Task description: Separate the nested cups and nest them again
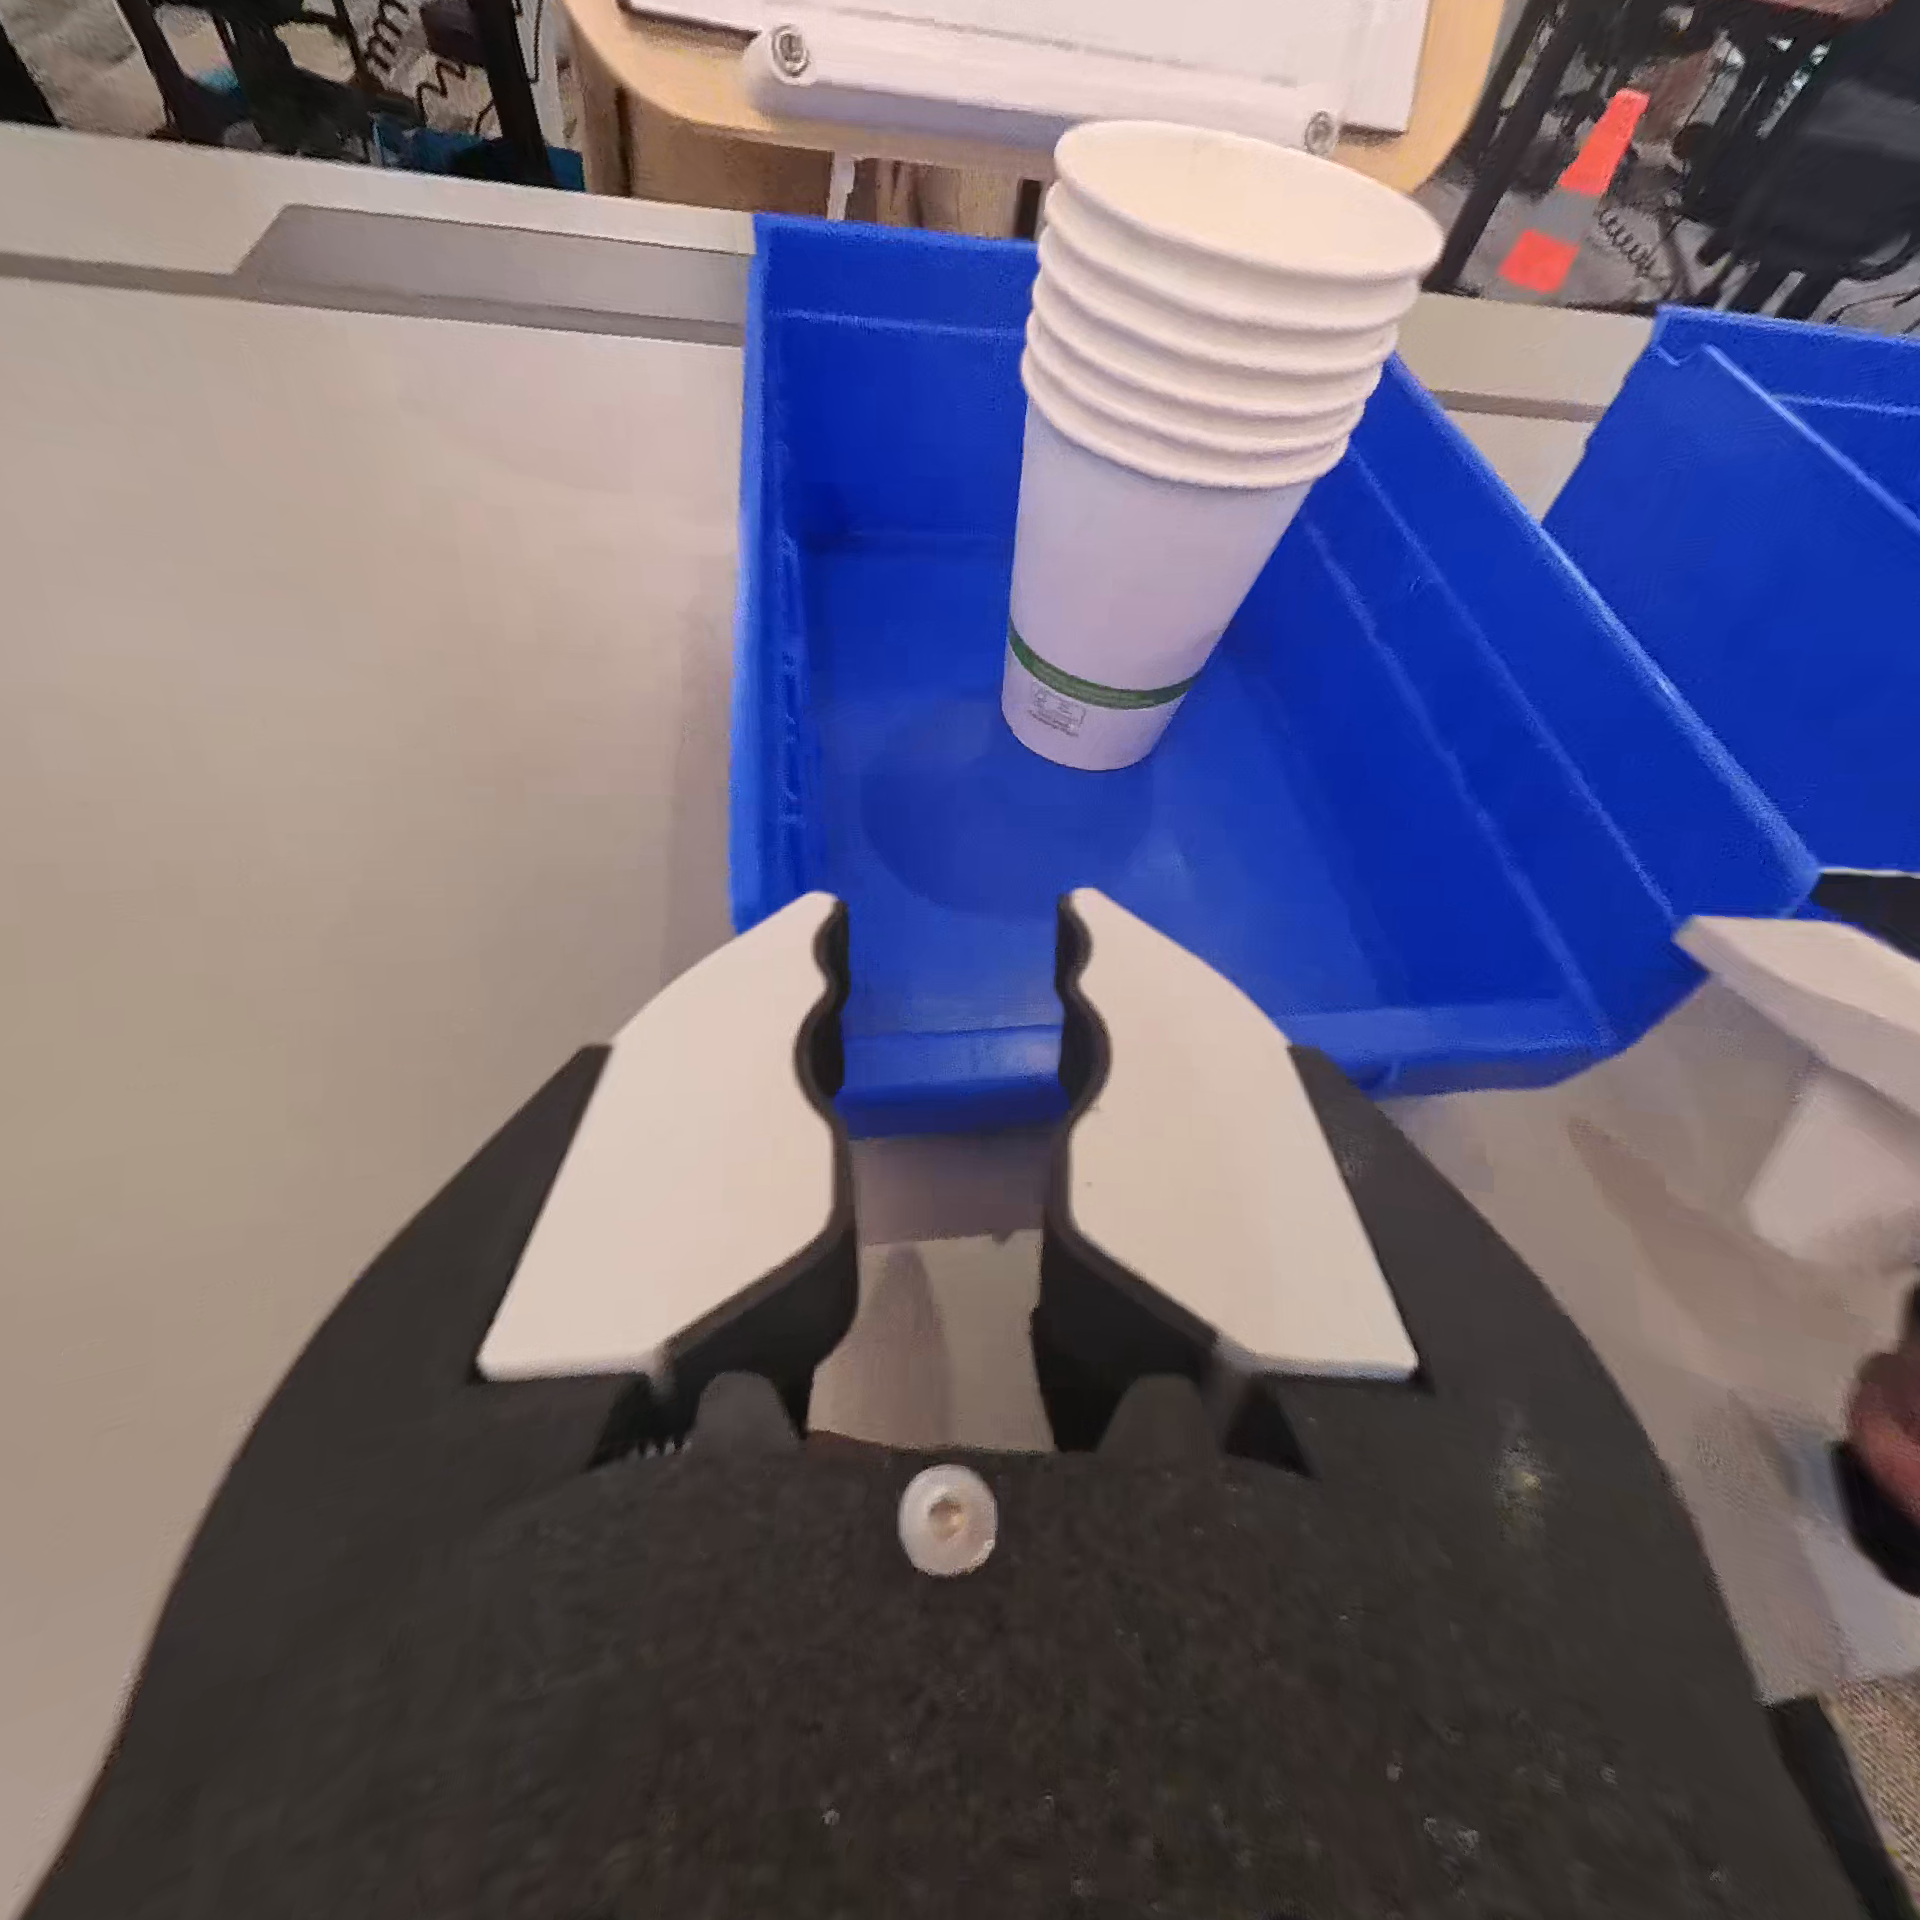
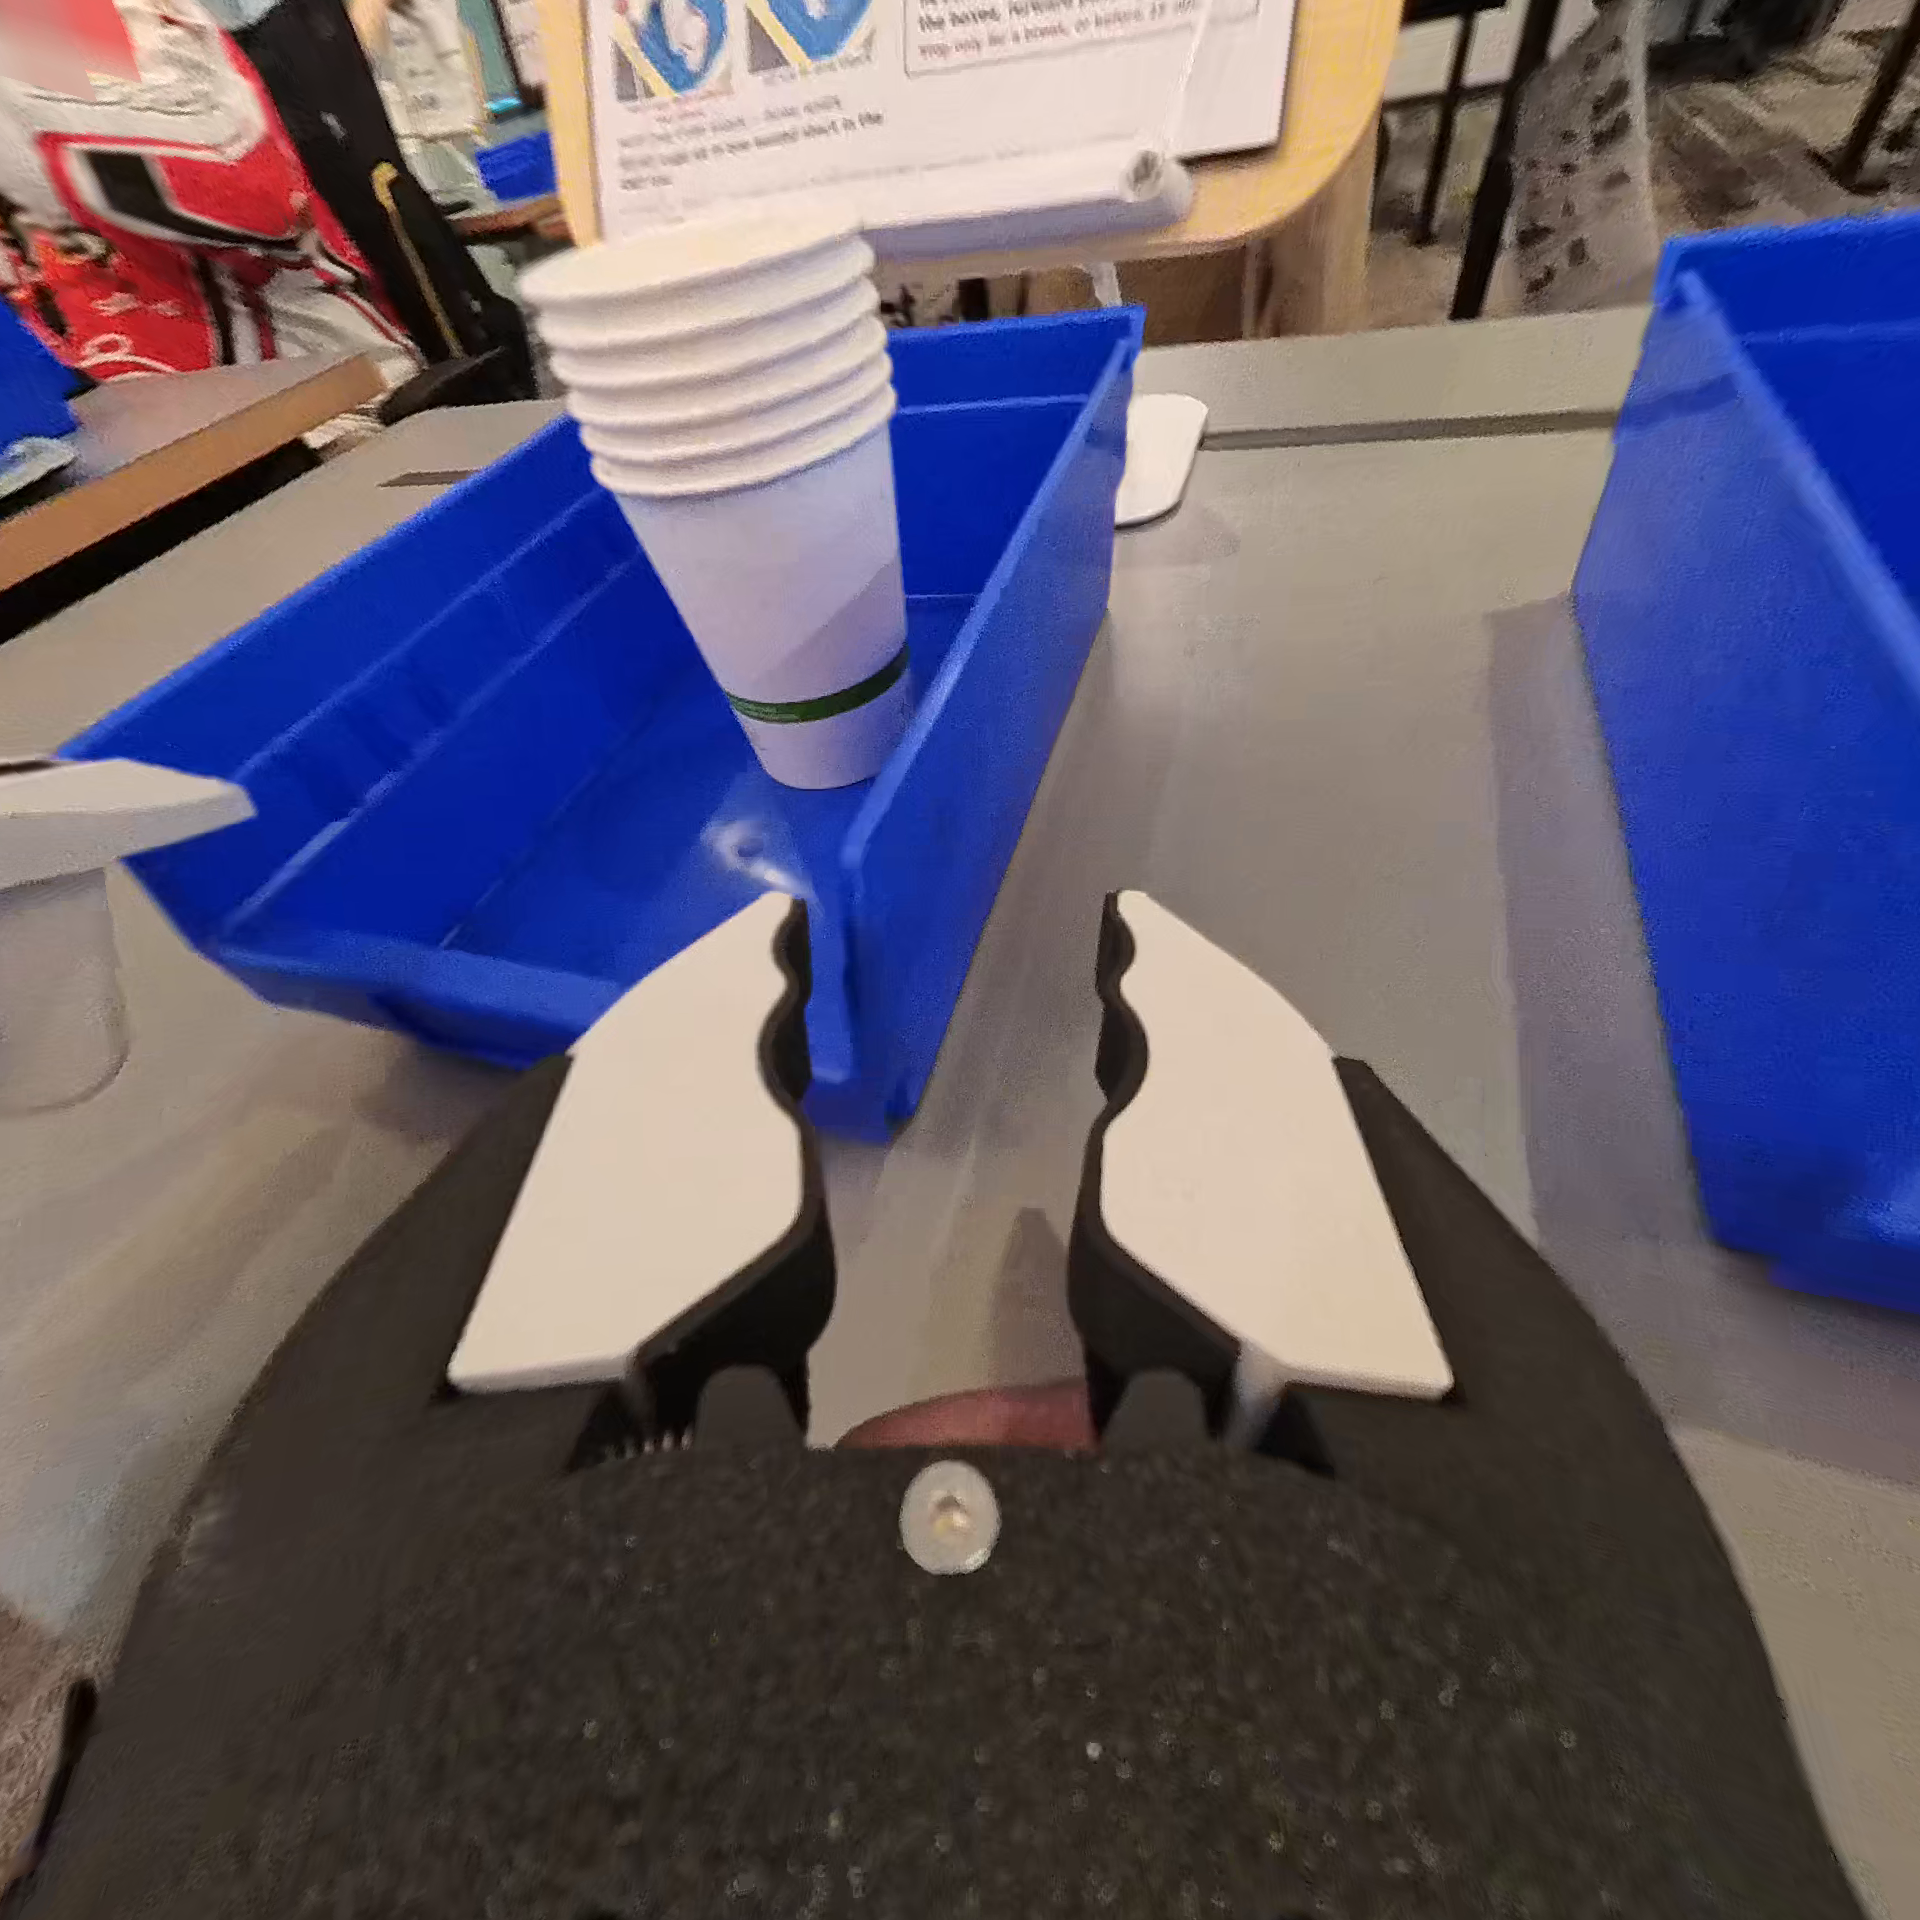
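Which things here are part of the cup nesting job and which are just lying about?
Part of the job:
- stack of nested white paper cups, standing in the blue bin
- left gripper, open
- right gripper, open

Just lying about:
- second blue bin
- instruction sheet on its stand
- grey table

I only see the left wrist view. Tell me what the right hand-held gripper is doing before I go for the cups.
Observer: The right hand-held gripper is open and empty.
Operator: Say where it sits.
Observer: It hovers by the near right corner of the blue bin that holds the stack of paper cups, mostly over the bare grey table.
Operator: Report anything behind the bin.
Observer: A small white flat object lies on the table just past the bin's far right corner.
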A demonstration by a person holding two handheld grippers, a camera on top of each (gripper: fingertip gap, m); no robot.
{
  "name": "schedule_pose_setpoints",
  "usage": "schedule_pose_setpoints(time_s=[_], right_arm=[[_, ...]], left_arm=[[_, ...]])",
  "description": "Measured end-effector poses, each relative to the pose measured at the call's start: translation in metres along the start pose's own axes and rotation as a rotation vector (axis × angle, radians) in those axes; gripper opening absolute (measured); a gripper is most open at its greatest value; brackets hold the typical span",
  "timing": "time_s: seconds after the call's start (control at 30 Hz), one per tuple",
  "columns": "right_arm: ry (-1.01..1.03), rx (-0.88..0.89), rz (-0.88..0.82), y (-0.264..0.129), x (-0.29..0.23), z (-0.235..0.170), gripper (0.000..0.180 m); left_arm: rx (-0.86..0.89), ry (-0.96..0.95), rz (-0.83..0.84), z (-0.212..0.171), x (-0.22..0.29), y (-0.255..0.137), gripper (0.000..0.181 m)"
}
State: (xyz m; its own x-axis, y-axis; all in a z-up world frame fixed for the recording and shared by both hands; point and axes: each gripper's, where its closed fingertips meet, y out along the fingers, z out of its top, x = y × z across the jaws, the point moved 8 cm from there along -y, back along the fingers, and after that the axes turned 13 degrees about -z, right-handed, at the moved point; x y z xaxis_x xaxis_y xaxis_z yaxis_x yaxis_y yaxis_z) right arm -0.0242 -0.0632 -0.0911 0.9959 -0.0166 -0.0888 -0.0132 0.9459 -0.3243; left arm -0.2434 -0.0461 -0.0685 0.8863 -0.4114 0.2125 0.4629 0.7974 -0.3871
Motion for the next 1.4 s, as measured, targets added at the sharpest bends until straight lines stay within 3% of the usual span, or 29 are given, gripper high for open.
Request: schedule_pose_setpoints(time_s=[0.13, 0.23, 0.3, 0.43, 0.47, 0.5, 0.53, 0.7, 0.83, 1.03, 1.23, 1.4], right_arm=[[0.034, -0.058, 0.047, 0.018, -0.023, -0.001, 0.049], [-0.029, -0.008, -0.013, 0.015, -0.029, 0.003, 0.047], [-0.041, -0.022, -0.028, 0.02, -0.031, 0.002, 0.043], [-0.06, -0.074, -0.03, 0.033, -0.033, -0.006, 0.027], [-0.058, -0.073, -0.031, 0.033, -0.033, -0.006, 0.023], [-0.057, -0.072, -0.027, 0.033, -0.033, -0.005, 0.017], [-0.062, -0.071, -0.038, 0.034, -0.034, -0.005, 0.016], [-0.022, -0.035, -0.104, 0.028, -0.046, -0.001, 0.007], [-0.014, 0.024, -0.062, 0.019, -0.091, 0.006, 0.005], [-0.052, 0.06, 0.022, 0.026, -0.186, 0.008, 0.006], [-0.037, 0.02, 0.058, 0.047, -0.259, 0.004, 0.006], [-0.068, -0.024, 0.053, 0.061, -0.286, -0.011, 0.006]], left_arm=[[0.118, 0.044, 0.005, 0.011, 0.007, -0.019, 0.04], [0.17, 0.142, 0.157, 0.014, -0.004, -0.038, 0.041], [0.134, 0.154, 0.231, 0.007, -0.022, -0.028, 0.045], [-0.006, 0.098, 0.193, -0.013, -0.048, 0.016, 0.047], [-0.007, 0.08, 0.178, -0.014, -0.05, 0.022, 0.043], [0.0, 0.062, 0.16, -0.014, -0.051, 0.025, 0.017], [-0.003, 0.04, 0.124, -0.013, -0.05, 0.027, 0.005], [0.004, 0.026, 0.121, -0.008, -0.05, 0.016, 0.002], [0.031, 0.026, 0.159, -0.003, -0.076, -0.021, 0.002], [0.062, 0.068, 0.229, 0.007, -0.155, -0.075, 0.001], [0.062, 0.082, 0.269, 0.01, -0.228, -0.098, 0.002], [0.059, 0.153, 0.278, 0.01, -0.261, -0.1, 0.002]])
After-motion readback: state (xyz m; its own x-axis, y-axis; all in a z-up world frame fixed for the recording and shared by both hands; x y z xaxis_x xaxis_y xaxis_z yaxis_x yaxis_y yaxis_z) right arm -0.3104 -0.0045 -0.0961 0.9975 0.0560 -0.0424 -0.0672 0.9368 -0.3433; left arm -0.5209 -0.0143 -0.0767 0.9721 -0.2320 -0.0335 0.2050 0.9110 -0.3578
